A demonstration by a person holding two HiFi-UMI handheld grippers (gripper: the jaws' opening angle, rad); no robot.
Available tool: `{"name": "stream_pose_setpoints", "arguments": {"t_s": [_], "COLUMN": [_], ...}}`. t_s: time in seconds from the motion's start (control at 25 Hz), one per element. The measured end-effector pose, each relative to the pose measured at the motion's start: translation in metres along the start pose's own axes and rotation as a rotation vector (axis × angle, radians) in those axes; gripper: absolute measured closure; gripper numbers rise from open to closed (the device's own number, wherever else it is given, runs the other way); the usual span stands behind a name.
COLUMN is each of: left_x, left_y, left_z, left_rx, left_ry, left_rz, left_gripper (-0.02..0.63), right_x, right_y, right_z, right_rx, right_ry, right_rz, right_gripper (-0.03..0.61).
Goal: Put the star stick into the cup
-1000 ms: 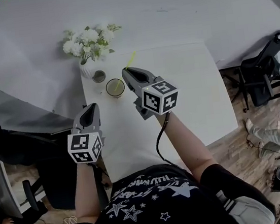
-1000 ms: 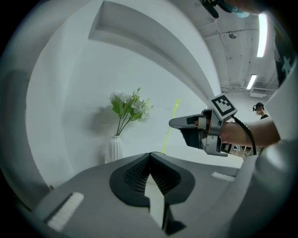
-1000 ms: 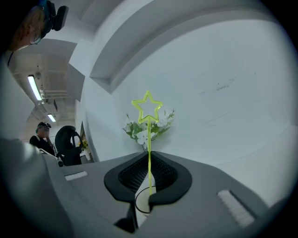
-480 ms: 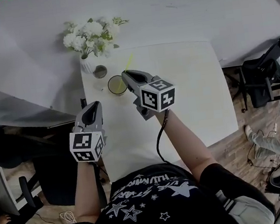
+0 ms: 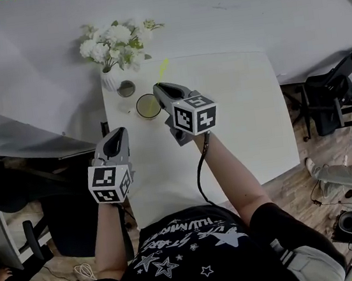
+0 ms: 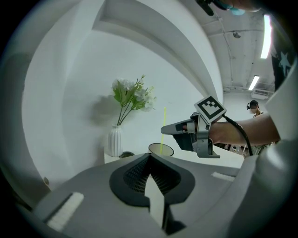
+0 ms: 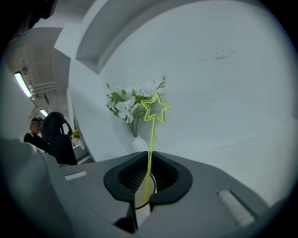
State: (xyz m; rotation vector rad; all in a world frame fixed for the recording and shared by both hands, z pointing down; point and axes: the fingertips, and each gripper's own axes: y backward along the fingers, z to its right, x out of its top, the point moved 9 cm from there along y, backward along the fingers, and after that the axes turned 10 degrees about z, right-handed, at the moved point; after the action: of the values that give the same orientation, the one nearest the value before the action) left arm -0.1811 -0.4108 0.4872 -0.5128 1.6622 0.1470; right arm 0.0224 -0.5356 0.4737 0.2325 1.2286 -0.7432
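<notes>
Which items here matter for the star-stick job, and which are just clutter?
Job:
star stick
cup
right claw, jaws opening, stick between them

Lying about:
vase of flowers
small dark round object beside it
left claw, shut, empty
office chair

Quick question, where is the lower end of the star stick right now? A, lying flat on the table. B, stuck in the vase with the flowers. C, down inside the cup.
C: in the left gripper view the star stick stands upright, and its lower end goes down into the open mouth of the cup.
</notes>
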Motion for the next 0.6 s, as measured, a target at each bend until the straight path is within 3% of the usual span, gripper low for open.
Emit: {"name": "stream_pose_setpoints", "arguments": {"t_s": [0.24, 0.6], "left_x": [-0.001, -0.002], "left_y": [-0.001, -0.004], "left_z": [0.0, 0.002], "left_rx": [0.001, 0.002], "left_ry": [0.004, -0.001], "left_rz": [0.002, -0.002], "left_gripper": [0.612, 0.611], "right_x": [-0.006, -0.018], "right_y": [-0.005, 0.0], "right_z": [0.002, 0.004], "right_rx": [-0.025, -0.033], "right_ry": [0.033, 0.006], "right_rz": [-0.05, -0.077], "right_gripper": [0.526, 0.43]}}
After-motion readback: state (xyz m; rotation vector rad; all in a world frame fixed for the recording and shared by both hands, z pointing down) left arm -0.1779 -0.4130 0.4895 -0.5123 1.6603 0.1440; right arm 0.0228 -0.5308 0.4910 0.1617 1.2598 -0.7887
